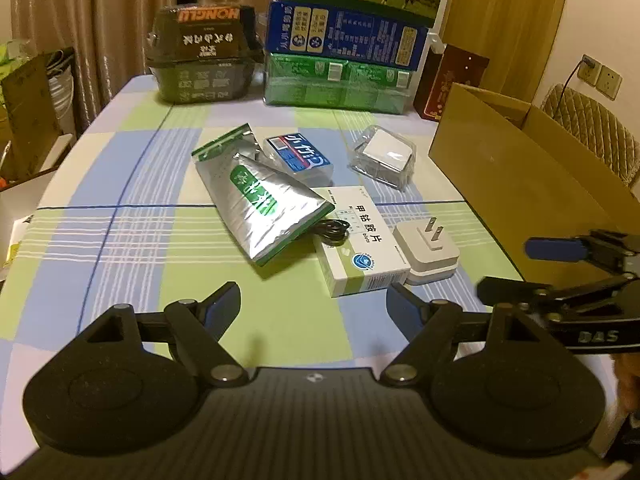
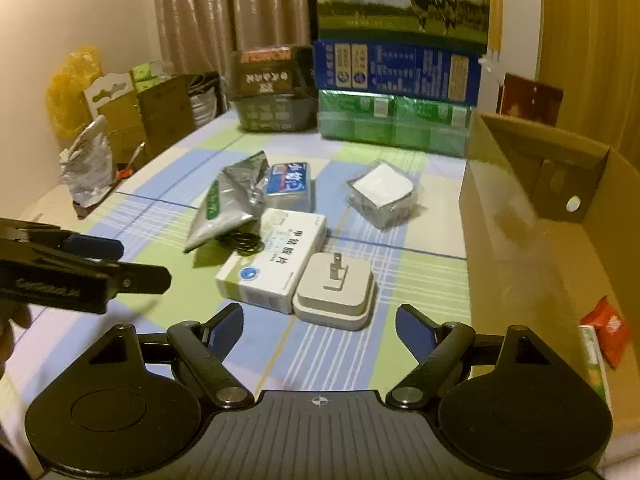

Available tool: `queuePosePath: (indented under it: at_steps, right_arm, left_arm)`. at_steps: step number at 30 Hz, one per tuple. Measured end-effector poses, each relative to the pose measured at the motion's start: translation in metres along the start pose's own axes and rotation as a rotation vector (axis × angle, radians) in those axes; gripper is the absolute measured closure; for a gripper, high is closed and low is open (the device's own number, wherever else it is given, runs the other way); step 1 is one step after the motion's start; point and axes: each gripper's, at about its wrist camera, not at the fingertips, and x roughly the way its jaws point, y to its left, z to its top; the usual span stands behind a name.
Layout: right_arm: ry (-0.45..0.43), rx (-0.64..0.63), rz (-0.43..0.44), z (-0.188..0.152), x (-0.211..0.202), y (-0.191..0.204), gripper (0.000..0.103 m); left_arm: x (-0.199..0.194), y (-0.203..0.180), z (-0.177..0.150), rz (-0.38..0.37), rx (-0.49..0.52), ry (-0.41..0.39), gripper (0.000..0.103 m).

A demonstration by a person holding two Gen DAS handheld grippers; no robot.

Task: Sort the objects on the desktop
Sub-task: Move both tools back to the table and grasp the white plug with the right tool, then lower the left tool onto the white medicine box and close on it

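Note:
On the checked tablecloth (image 1: 132, 240) lie a silver-green foil pouch (image 1: 260, 200) (image 2: 224, 204), a blue tissue pack (image 1: 300, 156) (image 2: 288, 182), a clear-wrapped white block (image 1: 384, 156) (image 2: 382, 192), a white medicine box (image 1: 360, 248) (image 2: 276, 260), a white plug adapter (image 1: 428, 250) (image 2: 336, 292) and a black coiled cable (image 1: 332, 232) (image 2: 244, 244). My left gripper (image 1: 314, 300) (image 2: 136, 262) is open and empty, just short of the medicine box. My right gripper (image 2: 320, 316) (image 1: 516, 270) is open and empty, just before the adapter.
An open cardboard box (image 2: 512, 216) (image 1: 500, 184) stands at the right and holds a red packet (image 2: 606, 330). Stacked milk cartons (image 1: 344, 36), a green pack (image 1: 340, 84) and a dark package (image 1: 204, 60) line the far edge. Bags and boxes (image 2: 120, 120) crowd the left.

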Motion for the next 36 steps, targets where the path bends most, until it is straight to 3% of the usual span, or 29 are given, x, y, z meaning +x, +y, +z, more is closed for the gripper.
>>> queuePosePath:
  at_steps: [7, 18, 25, 36]
  right_arm:
    - [0.025, 0.066, -0.012, 0.006, 0.041, -0.014, 0.029]
    - [0.052, 0.105, -0.013, 0.009, 0.071, -0.022, 0.033]
    - [0.052, 0.108, -0.022, 0.009, 0.07, -0.024, 0.05]
    - [0.058, 0.164, -0.115, 0.002, 0.056, -0.04, 0.051]
  left_arm:
    - [0.02, -0.001, 0.012, 0.009, 0.013, 0.002, 0.027]
    - [0.037, 0.0, 0.02, -0.001, 0.005, 0.013, 0.027]
    - [0.04, -0.004, 0.018, -0.019, -0.002, 0.018, 0.027]
    - [0.06, -0.028, 0.011, -0.062, 0.023, 0.024, 0.027]
